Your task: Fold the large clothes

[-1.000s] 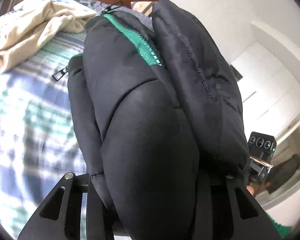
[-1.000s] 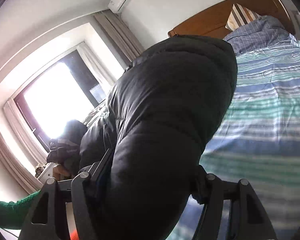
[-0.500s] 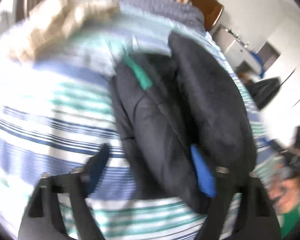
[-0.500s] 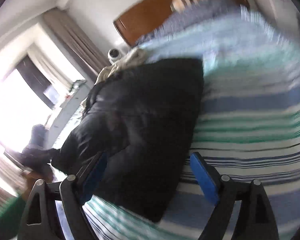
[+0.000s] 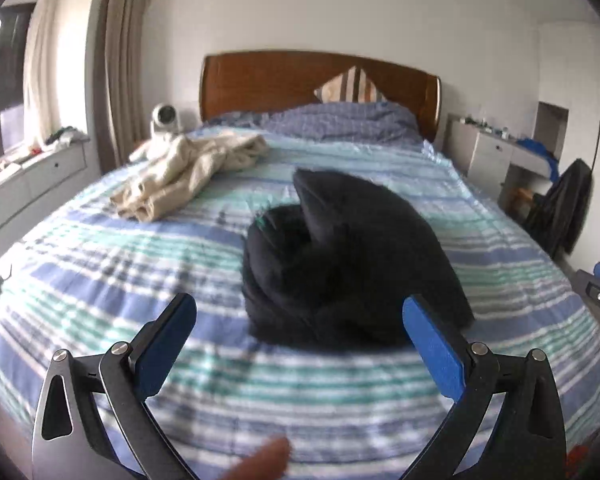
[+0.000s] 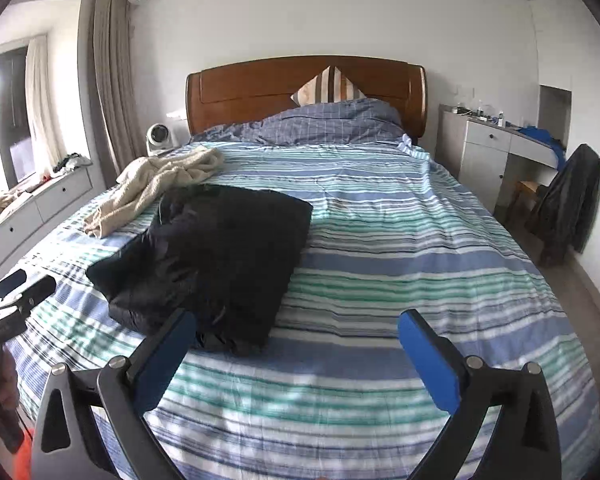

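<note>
Fingers of your left gripper (image 5: 299, 326) and right gripper (image 6: 296, 340) are spreading wide with nothing between them. You have let go of the black puffer jacket (image 6: 216, 256), which lies folded in a compact bundle on the striped bed cover (image 6: 400, 240), one flap standing up loosely in the left wrist view. That garment looks nearly done; the cream garment (image 5: 188, 170) near the headboard is crumpled and unfolded.
</note>
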A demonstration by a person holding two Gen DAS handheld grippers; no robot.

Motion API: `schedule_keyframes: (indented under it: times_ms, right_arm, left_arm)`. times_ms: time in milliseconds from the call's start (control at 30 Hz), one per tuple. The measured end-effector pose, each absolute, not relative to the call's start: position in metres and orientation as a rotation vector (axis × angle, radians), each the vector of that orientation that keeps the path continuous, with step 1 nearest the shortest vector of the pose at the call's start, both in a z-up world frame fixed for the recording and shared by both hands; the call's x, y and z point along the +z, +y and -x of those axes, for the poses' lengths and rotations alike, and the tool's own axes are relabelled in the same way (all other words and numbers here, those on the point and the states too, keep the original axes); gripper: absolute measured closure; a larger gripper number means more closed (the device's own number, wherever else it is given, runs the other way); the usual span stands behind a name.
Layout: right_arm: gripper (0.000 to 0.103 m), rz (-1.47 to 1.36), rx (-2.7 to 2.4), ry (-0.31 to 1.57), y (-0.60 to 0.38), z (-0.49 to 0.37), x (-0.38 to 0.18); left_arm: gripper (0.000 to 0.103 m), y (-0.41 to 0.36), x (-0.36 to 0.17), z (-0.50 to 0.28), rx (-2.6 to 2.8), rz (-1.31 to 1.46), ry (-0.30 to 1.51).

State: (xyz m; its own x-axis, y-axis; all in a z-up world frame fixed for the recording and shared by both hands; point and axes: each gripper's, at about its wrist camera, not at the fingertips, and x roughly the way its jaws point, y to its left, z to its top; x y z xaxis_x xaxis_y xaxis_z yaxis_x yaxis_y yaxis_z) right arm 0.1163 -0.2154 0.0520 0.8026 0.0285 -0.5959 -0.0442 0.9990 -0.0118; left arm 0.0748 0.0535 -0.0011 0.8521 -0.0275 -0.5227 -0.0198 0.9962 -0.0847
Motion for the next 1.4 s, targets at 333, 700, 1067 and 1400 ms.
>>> schedule_keyframes:
  times_ms: [333,700,1067,1400]
  right_arm:
    - [0.000,0.098,-0.027,0.650,-0.203,-0.088,0.046]
    - [0.000,0.109,0.032,0.682,-0.187,-0.079,0.036]
    - [0.000,0.102,0.010,0.717,-0.179,-0.070,0.043]
    - [0.000,0.143,-0.007,0.742,-0.170,-0.068,0.039]
  left_arm:
    - [0.000,0.028,0.010,-0.069,0.008,0.038,0.577]
    - [0.000,0.011,0.011,-0.057,0.060,-0.013,0.654]
    - [0.000,0.011,0.008,-0.059,0.027,-0.011,0.733]
    - [0.000,0.008,0.014,-0.055,0.050,-0.032,0.715]
